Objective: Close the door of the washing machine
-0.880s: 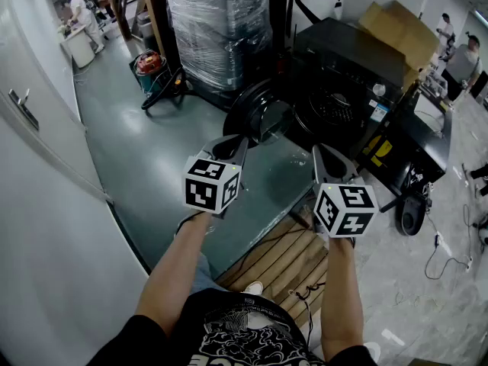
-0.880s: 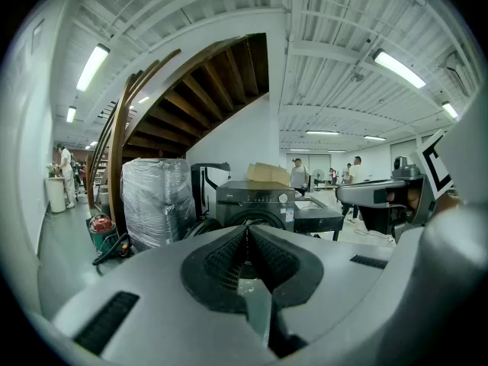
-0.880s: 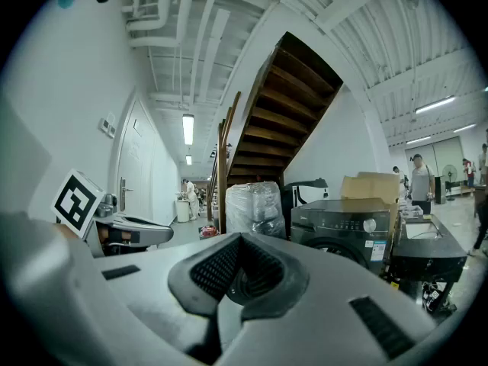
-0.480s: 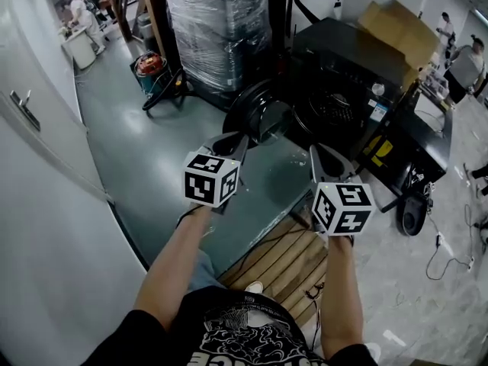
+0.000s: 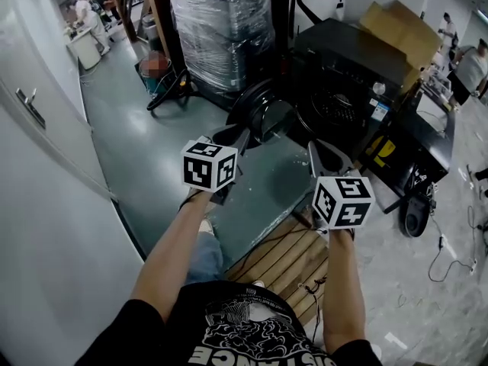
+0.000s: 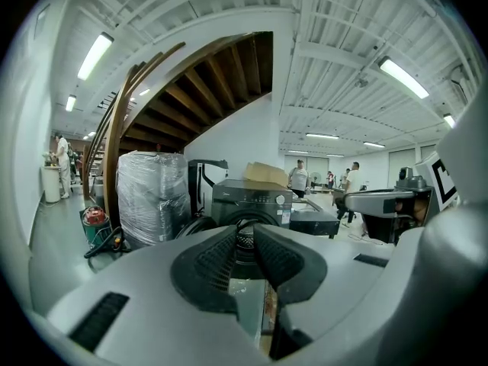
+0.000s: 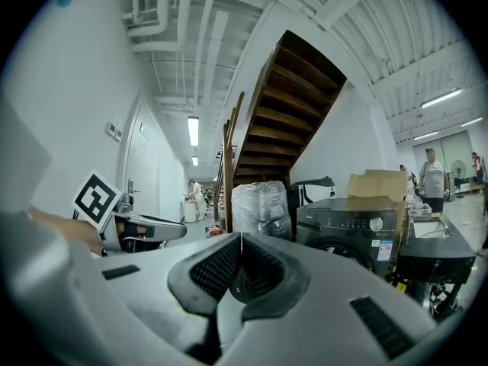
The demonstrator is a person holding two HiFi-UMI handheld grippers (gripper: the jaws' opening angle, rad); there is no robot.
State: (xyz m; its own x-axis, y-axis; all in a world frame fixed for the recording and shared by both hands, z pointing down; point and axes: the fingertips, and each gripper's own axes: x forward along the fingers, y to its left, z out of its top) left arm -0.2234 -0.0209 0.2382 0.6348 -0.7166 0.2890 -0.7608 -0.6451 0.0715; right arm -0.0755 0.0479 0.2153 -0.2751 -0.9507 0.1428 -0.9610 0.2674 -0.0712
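The black washing machine (image 5: pixel 343 75) stands ahead with its round door (image 5: pixel 263 113) swung open to the left. My left gripper (image 5: pixel 242 136) hovers just short of the door's lower edge. Its jaws stand a narrow gap apart with nothing between them, and the drum shows through that gap in the left gripper view (image 6: pixel 245 235). My right gripper (image 5: pixel 316 149) hangs in front of the machine's lower left corner, touching nothing. Its tips meet in the right gripper view (image 7: pixel 241 239), with nothing held. The machine (image 7: pixel 347 227) lies ahead and to the right there.
A plastic-wrapped pallet load (image 5: pixel 221 29) stands behind the door, under a wooden staircase (image 7: pixel 282 128). A white wall with a handle (image 5: pixel 27 105) runs along the left. A cardboard box (image 5: pixel 400 25) sits behind the machine, a black cart (image 5: pixel 415 151) to its right, wooden slats (image 5: pixel 282 258) underfoot.
My left gripper has edged forward toward the open door. The right gripper has barely shifted. The door has not moved.
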